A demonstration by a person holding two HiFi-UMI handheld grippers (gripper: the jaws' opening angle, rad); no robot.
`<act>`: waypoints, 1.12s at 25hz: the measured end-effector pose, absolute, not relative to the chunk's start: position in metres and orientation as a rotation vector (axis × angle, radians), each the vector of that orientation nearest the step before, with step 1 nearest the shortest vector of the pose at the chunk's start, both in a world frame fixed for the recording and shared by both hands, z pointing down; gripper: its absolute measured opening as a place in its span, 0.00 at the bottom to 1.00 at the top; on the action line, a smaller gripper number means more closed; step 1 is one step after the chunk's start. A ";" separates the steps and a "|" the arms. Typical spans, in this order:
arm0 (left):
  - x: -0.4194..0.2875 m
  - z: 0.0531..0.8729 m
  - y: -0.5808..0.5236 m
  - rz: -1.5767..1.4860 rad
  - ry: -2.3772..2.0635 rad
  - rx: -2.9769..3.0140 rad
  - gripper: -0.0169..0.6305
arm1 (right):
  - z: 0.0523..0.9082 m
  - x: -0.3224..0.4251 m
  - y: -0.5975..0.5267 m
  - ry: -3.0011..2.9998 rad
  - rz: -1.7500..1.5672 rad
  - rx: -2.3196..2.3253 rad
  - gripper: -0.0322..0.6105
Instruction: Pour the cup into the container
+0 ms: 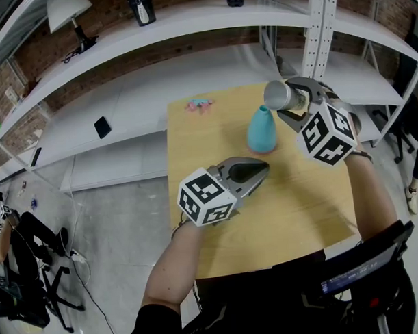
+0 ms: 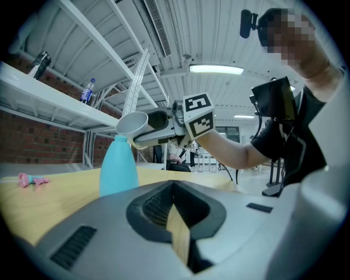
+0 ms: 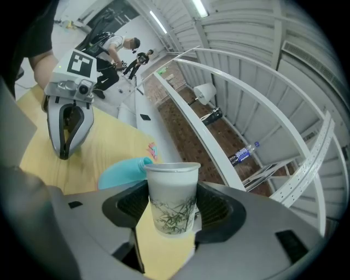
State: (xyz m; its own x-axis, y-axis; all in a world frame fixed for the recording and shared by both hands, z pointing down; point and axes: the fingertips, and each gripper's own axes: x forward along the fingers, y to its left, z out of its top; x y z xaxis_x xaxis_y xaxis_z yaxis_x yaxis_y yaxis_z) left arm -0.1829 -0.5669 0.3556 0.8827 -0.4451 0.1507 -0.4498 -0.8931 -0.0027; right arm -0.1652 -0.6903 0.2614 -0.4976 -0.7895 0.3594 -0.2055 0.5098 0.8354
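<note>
1. Currently: pour step. The right gripper has the clear plastic cup tipped well over. Its rim sits just above the narrow neck of the teal bottle-shaped container, close to it; can't tell whether they touch.
2. The container stands upright on the wooden table, toward the far side. No stream is visible in any view, and I can't tell what is in the cup, or how much.
3. Next move, my judgement: line the lip up over the neck opening, then tilt further, slowly. The neck is narrow and the cup mouth is wide, so overshoot means a spill on the table.
4. Right gripper: jaws about a cup-width apart, pads clamped on both sides of the cup's lower wall. The rim points away from the gripper, and the bamboo print faces the gripper cam.
5. Left gripper: jaws all but together, only a thin slit with table showing through and nothing between them. It sits low over the table, near side of the container, not touching it.
6. Risk: the container is unsupported, so a bump from the cup rim could tip it.
</note>
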 end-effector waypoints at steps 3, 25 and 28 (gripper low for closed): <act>-0.185 0.357 -0.566 0.232 -0.718 3.017 0.03 | 0.263 -0.163 -0.690 -2.094 -0.867 0.854 0.48; -0.185 0.356 -0.567 0.232 -0.740 3.013 0.03 | 0.293 -0.088 -0.719 -2.609 -0.141 1.187 0.48; -0.185 0.357 -0.567 0.233 -0.739 3.013 0.03 | 0.305 -0.080 -0.722 -2.617 -0.074 1.211 0.48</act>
